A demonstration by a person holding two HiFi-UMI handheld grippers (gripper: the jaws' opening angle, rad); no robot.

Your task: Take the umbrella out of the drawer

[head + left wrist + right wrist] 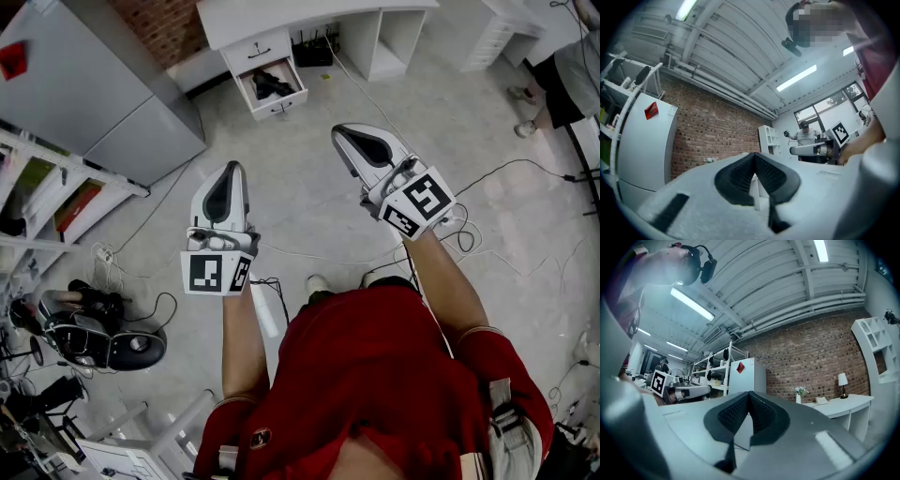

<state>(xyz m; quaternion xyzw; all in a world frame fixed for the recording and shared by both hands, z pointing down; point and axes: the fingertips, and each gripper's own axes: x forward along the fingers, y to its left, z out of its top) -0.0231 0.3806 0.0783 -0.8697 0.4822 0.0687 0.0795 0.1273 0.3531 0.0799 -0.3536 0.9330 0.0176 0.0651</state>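
Hovering well apart from the desk [281,17], the left gripper [232,171] and right gripper [347,138] are holding their jaws together, empty; the umbrella [272,85] is lying inside the open drawer [280,106] under that desk.

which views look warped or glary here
Both gripper views: strong fisheye, dark round corners, brick wall bowed. Right gripper view: bright haze upper left near the strip light. Head view: evenly lit, sharp; the open drawer sits small at the top.
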